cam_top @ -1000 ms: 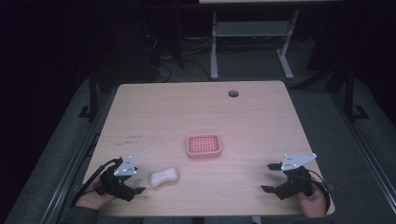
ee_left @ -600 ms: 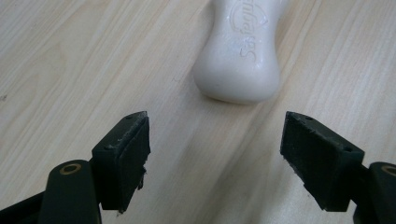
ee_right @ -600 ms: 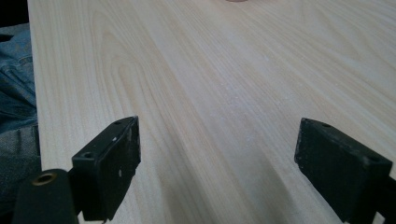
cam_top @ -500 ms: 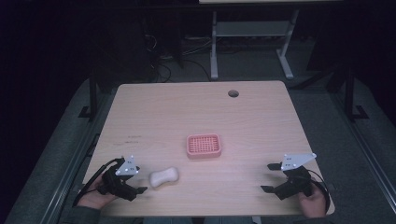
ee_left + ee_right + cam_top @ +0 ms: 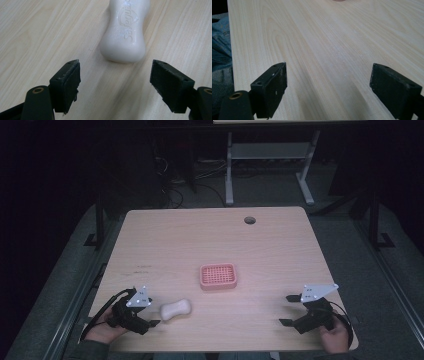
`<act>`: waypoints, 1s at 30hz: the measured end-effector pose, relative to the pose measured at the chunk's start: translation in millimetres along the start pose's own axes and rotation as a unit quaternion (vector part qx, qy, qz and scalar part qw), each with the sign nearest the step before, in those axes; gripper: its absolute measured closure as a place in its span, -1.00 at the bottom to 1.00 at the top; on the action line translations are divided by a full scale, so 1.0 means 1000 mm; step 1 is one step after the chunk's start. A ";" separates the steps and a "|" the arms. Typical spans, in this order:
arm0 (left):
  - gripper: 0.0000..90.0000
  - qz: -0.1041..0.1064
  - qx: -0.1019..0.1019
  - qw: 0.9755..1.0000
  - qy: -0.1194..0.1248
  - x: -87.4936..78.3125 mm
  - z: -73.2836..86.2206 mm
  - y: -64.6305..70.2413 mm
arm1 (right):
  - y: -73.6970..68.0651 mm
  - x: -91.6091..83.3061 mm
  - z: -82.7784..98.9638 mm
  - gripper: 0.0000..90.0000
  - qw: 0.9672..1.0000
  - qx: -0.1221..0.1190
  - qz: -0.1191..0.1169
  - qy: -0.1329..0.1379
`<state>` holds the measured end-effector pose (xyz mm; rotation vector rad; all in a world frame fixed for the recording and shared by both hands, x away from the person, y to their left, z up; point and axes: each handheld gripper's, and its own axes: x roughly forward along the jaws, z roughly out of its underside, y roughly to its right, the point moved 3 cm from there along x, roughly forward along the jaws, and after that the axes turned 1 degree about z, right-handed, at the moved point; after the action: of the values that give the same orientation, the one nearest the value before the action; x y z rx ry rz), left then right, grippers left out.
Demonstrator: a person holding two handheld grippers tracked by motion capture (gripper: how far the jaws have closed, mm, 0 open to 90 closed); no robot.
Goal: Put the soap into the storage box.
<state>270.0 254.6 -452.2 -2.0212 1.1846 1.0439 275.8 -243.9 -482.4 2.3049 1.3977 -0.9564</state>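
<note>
Dark workshop floor surrounds the pale wood counter [image 5: 165, 240] on which I work. My left gripper [image 5: 115, 82] rests near the front left edge with its fingers [image 5: 68, 82] spread wide and holding nothing, the white soap bar [image 5: 125, 35] lying flat just beyond their tips, not touching them. A pink soap dish [image 5: 218, 276] sits at the counter's middle, apart from the bar. My right gripper [image 5: 290, 311], near the front right corner, stands wide open and empty.
</note>
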 end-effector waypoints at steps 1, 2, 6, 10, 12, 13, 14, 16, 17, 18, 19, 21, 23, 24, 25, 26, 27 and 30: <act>-0.47 0.001 0.002 1.000 0.000 0.001 -0.001 0.000 | 0.000 0.000 0.000 -0.69 1.000 0.000 0.000 0.000; -0.47 0.002 0.004 1.000 -0.001 0.002 -0.003 0.000 | 0.000 0.000 0.000 -0.69 1.000 -0.001 0.000 0.001; -0.47 0.005 0.007 1.000 0.001 0.003 -0.007 0.001 | 0.000 0.000 0.000 -0.69 1.000 0.000 -0.001 0.001; -0.47 0.009 0.010 1.000 0.002 0.006 -0.011 0.001 | 0.000 0.000 -0.001 -0.69 1.000 -0.001 0.000 0.000; -0.47 0.012 0.012 1.000 0.001 0.007 -0.013 0.001 | 0.000 0.000 -0.001 -0.69 1.000 -0.001 -0.001 0.000; -0.47 0.012 0.014 1.000 0.001 0.008 -0.015 0.000 | 0.000 0.000 -0.001 -0.69 1.000 -0.003 -0.001 0.000; -0.47 0.012 0.014 1.000 0.001 0.008 -0.015 0.000 | 0.000 0.000 -0.001 -0.69 1.000 -0.003 -0.001 0.000; -0.47 0.015 0.013 1.000 0.001 0.009 -0.016 0.000 | 0.000 0.000 -0.001 -0.69 1.000 -0.003 -0.001 0.001; -0.47 0.017 0.010 1.000 0.004 0.009 -0.017 -0.001 | 0.000 0.000 -0.001 -0.69 1.000 -0.003 -0.001 0.001; -0.47 0.021 0.010 1.000 0.005 0.009 -0.018 -0.001 | 0.000 0.000 -0.001 -0.69 1.000 -0.002 -0.001 0.001; -0.47 0.021 0.008 1.000 0.008 0.009 -0.019 -0.001 | 0.000 0.000 -0.001 -0.69 1.000 -0.003 -0.001 0.001; -0.47 0.022 0.010 1.000 0.009 0.009 -0.021 -0.001 | 0.000 0.000 -0.001 -0.69 1.000 -0.003 -0.002 0.001; -0.47 0.021 0.014 1.000 0.008 0.010 -0.023 -0.001 | 0.000 0.000 -0.001 -0.69 1.000 -0.003 -0.002 0.001; -0.47 0.021 0.014 1.000 0.008 0.010 -0.023 -0.001 | 0.000 0.000 -0.001 -0.69 1.000 -0.003 -0.002 0.001; -0.47 0.022 0.017 1.000 0.007 0.010 -0.025 -0.001 | 0.000 0.000 -0.001 -0.69 1.000 -0.004 -0.002 0.001; -0.47 0.022 0.016 1.000 0.008 0.010 -0.025 -0.001 | 0.000 0.000 -0.001 -0.69 1.000 -0.004 -0.002 0.001; -0.49 0.022 0.017 1.000 0.007 0.011 -0.027 0.000 | 0.000 0.000 -0.001 -0.69 1.000 -0.003 -0.003 0.000; -0.52 0.022 0.020 1.000 0.005 0.012 -0.029 0.000 | 0.000 0.000 -0.001 -0.69 1.000 -0.003 -0.001 0.001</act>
<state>283.4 226.4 -447.0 -1.9797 1.2497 1.0248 276.1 -243.2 -481.8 2.3000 1.4031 -0.9490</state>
